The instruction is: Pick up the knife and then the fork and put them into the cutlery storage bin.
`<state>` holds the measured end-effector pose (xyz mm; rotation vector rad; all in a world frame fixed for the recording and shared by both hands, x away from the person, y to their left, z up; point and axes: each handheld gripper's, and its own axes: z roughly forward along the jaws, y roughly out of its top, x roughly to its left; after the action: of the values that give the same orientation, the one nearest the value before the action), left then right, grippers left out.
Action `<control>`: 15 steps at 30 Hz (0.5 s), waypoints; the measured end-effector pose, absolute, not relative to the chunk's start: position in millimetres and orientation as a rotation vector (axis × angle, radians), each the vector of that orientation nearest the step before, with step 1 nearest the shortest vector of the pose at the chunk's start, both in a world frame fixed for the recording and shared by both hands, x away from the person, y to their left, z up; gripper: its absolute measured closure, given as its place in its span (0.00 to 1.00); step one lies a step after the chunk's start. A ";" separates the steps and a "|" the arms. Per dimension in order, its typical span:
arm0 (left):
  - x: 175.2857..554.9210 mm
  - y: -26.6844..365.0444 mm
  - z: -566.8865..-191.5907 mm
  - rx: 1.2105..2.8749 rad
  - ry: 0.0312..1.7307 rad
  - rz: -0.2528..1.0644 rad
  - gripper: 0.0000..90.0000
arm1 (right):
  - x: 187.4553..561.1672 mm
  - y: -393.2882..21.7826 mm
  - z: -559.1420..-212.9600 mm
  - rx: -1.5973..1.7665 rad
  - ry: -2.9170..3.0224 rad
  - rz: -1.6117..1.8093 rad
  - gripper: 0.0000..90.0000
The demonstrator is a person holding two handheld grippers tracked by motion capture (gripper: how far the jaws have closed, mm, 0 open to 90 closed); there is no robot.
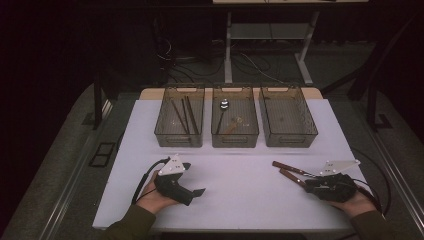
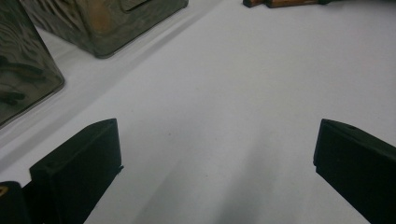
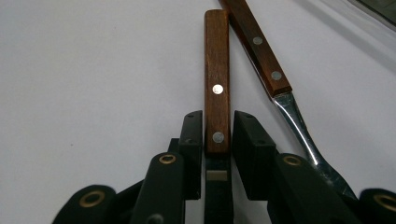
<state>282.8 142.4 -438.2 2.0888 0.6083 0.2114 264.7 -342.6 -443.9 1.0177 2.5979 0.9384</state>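
Note:
Two wooden-handled utensils lie on the white table [image 1: 240, 175] at the right front. My right gripper [image 1: 303, 182] [image 3: 218, 126] straddles the handle end of the nearer utensil [image 1: 289, 176] [image 3: 217, 60]; its jaws stand close on both sides, with a thin sliver of gap on each. The second utensil [image 1: 285, 167] [image 3: 259, 46] lies just beside it, its metal shank running past the right jaw. At the left front my left gripper [image 1: 198, 192] [image 2: 217, 158] rests in a hand, jaws wide open over bare table.
Three clear bins stand in a row at the back: the left bin [image 1: 178, 141] holds dark sticks, the middle bin [image 1: 235, 142] holds a spoon and another utensil, and the right bin [image 1: 290, 142] has little showing in it. Two bin corners [image 2: 107, 42] rise in the left gripper view.

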 end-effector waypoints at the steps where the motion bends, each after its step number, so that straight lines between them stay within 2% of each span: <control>1: 282.8 142.3 -438.1 2.089 0.608 0.211 0.00 | 264.7 -342.6 -444.0 1.015 2.598 0.937 0.83; 15: 282.5 142.0 -438.1 2.089 0.606 0.209 0.00 | 265.4 -344.1 -444.8 1.004 2.608 0.953 0.85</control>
<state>282.5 142.0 -438.1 2.0892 0.6063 0.2090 265.4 -344.1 -444.8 1.0041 2.6077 0.9529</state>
